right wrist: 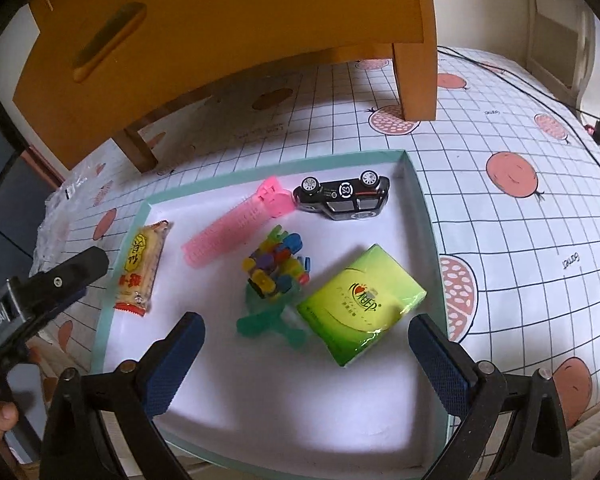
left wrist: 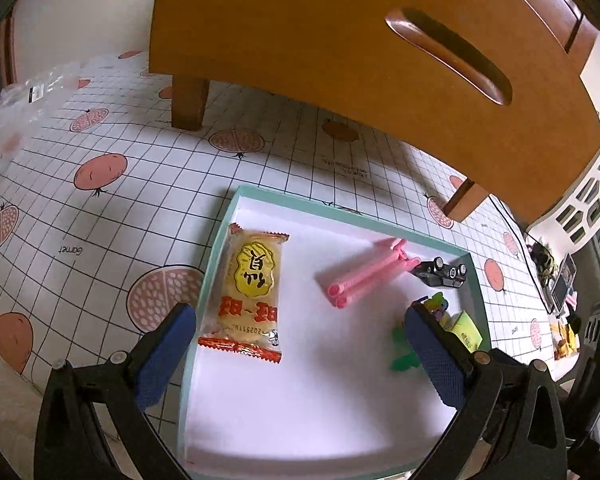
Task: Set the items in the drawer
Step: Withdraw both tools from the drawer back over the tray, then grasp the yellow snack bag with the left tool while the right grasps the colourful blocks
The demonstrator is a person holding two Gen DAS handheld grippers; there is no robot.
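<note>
A shallow teal-rimmed white tray [right wrist: 418, 194] [left wrist: 220, 232] holds a cracker packet [left wrist: 248, 292] [right wrist: 140, 266], a pink roller [left wrist: 360, 274] [right wrist: 236, 228], a black toy car [right wrist: 342, 196] [left wrist: 440, 272], a multicoloured block toy [right wrist: 276, 266] on a green piece [right wrist: 268, 324], and a green tissue pack [right wrist: 360, 304] [left wrist: 466, 330]. The wooden drawer cabinet [left wrist: 340, 40] [right wrist: 220, 24] stands behind, its drawer closed with a handle [left wrist: 448, 52] [right wrist: 108, 40]. My left gripper [left wrist: 300, 332] hovers open over the tray's left part. My right gripper [right wrist: 306, 344] hovers open in front of the tissue pack.
The cabinet stands on legs [left wrist: 188, 104] [right wrist: 416, 84] on a grid-and-fruit patterned cloth [left wrist: 100, 184] [right wrist: 520, 220]. A clear plastic bag [left wrist: 16, 120] lies at the left. A cable [right wrist: 540, 92] runs across the far right. The left gripper body [right wrist: 40, 284] shows in the right wrist view.
</note>
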